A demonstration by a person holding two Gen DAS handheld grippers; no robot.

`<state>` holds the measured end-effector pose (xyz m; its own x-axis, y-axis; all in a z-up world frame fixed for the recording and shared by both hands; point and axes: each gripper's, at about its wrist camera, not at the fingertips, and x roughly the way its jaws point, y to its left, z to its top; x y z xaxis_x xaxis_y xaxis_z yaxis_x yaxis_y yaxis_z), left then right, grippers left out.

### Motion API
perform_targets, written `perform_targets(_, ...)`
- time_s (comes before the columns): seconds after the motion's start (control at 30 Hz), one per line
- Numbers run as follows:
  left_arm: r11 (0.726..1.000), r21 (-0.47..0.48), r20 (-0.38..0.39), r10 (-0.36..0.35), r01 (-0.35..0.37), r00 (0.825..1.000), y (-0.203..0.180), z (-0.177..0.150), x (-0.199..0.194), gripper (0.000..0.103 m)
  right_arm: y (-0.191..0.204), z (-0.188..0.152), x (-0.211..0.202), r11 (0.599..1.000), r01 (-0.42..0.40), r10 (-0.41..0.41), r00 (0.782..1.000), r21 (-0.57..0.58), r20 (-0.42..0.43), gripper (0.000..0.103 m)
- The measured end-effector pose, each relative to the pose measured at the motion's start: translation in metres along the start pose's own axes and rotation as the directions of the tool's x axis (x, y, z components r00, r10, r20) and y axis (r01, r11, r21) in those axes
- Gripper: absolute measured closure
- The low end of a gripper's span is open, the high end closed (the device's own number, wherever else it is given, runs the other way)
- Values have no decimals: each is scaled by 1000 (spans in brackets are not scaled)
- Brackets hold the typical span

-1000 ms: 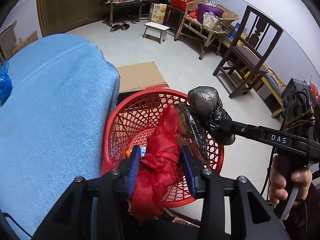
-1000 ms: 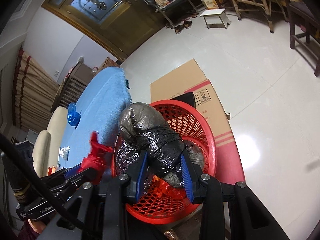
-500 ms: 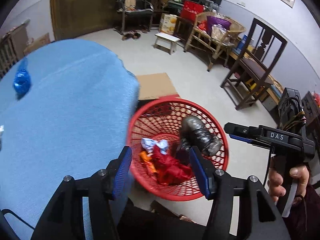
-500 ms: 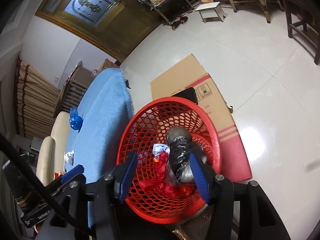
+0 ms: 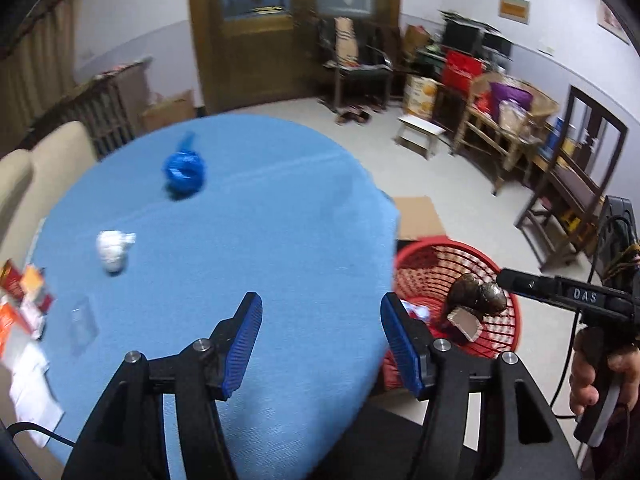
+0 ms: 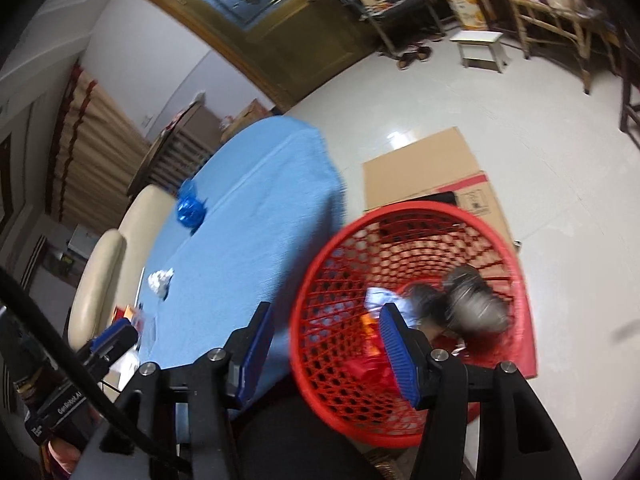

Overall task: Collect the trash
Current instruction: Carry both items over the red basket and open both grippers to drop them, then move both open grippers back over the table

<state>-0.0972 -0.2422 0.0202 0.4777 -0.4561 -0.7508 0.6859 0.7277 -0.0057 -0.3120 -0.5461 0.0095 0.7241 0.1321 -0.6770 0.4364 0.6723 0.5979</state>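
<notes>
blue tablecloth (image 5: 256,240) | flat cardboard (image 6: 424,168) — floor | white stool (image 5: 420,130) | possibly shoes (image 6: 414,54)

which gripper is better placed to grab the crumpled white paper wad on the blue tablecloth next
Left. The open left gripper faces across the blue tablecloth toward the crumpled white paper wad. The right gripper, also open, is beside the red mesh basket, farther away.

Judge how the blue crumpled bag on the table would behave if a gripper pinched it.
The blue bag looks like thin, shiny plastic bunched into a wad, so it probably squashes rather than resists. It seems light for its size. A twisted tail sticks up at its top, likely an easy pinch point. On the blue tablecloth it would probably slide, not roll.
</notes>
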Motion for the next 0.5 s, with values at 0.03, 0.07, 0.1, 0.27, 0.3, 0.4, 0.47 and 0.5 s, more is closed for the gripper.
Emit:
perform_targets(0.03,1000,-9,7,15,-15,1000,4,-1,-4,40,11,-2,3,1000,-5,5,1000,-23,-6,44)
perform_targets(0.07,999,-17,14,31,-31,999,9,-2,-7,40,18,-4,4,999,-7,7,1000,-40,-7,44)
perform_targets(0.1,999,-25,23,48,-48,999,14,-4,-12,40,25,-6,5,998,-9,9,1000,-58,-5,44)
perform_targets(0.27,992,-77,41,103,-99,994,42,-18,-27,40,68,-15,11,986,-32,32,999,-163,-4,44)
perform_targets(0.3,991,-92,41,106,-102,994,48,-21,-30,40,75,-17,14,983,-40,38,999,-177,-10,44)
perform_targets(0.4,985,-122,44,129,-123,991,61,-28,-37,40,92,-23,19,976,-49,45,999,-213,-27,44)
perform_targets(0.47,980,-141,46,148,-140,988,68,-33,-39,40,103,-27,20,969,-56,50,998,-240,-33,44)
perform_targets(0.5,977,-155,44,155,-147,987,74,-36,-41,40,107,-28,20,966,-58,51,998,-251,-35,44)
